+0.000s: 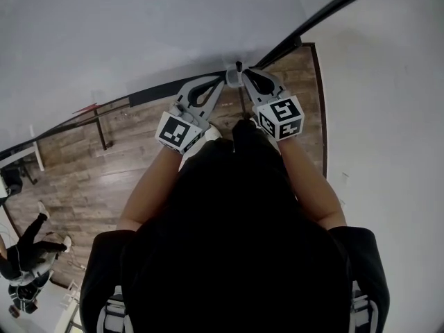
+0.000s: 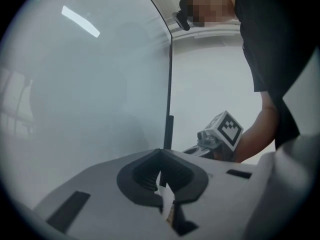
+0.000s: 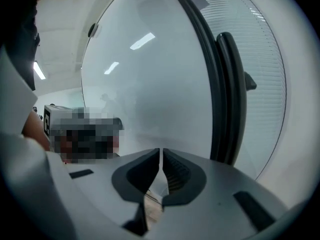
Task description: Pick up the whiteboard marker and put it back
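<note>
Left gripper (image 2: 160, 173): jaws together, nothing between them; only background shows through the slit behind the tips.
Right gripper (image 3: 160, 155): jaws all but together, with a hairline slit between the pads and nothing in it.
Gripper positions: in the head view both tips converge at the corner where two white panels (image 1: 139, 33) meet, very near each other and above the wood floor (image 1: 139, 158).
Whiteboard marker: cannot be identified with certainty in any view. Neither gripper holds it.
Possible marker: a small dark stub (image 1: 238, 66) stands upright just beyond the two tips, at the panel corner. It may instead be part of the dark frame (image 2: 170, 84).
Step in hand (judgement): approach to the pick-up; no grasp has been made.
Risk 1: jaws this close together cannot admit a marker barrel. Pushing forward would knock the target rather than take it.
Risk 2: the tips are close enough that opening either gripper could bump the other.
Risk 3: the panels lie just ahead of both tips, so a forward overshoot would strike the board or frame.
Risk 4: the target is uncertain, so the jaws could close on frame hardware instead of the marker.
Risk 5: a grip taken near one end of a slim, smooth barrel could let it tilt and drop to the floor.
</note>
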`<state>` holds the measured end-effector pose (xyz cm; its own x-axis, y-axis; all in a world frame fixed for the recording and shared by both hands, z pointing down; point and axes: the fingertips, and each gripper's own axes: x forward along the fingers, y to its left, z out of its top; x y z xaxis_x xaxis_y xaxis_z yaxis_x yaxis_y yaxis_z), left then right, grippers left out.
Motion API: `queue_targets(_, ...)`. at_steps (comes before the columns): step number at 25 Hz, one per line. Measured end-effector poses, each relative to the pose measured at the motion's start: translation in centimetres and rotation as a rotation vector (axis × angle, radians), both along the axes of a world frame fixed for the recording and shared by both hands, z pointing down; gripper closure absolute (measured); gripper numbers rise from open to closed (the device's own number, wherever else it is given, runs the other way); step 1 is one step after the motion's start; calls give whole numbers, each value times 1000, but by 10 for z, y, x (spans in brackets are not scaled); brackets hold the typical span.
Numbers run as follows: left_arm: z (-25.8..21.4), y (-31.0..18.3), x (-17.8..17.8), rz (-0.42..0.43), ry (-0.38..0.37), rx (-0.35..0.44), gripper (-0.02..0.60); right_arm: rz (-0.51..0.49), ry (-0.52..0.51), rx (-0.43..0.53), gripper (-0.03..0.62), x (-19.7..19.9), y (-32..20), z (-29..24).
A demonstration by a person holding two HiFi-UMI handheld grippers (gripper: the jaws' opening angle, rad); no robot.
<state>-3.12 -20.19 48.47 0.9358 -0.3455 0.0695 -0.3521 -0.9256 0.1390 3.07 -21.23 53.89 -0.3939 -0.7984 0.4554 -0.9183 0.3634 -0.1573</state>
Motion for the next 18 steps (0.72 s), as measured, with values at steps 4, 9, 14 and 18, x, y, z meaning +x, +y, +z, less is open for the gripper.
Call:
queue_targets(4,0,-3,1,-16,8,4,578,-26,9,-50,542,-5,-2,18)
queue_targets(9,7,-8,0,-24,-3,-5,578,-8,50,-61,510,-3,-12,30)
queue_targets(14,8,-8,-2,-45,-7,-23,578,1,58,-78,484,0,-18,45)
queue_targets(18,4,-11,-2,-56,6,-21,578,3,58,-84,480,0,-23,51)
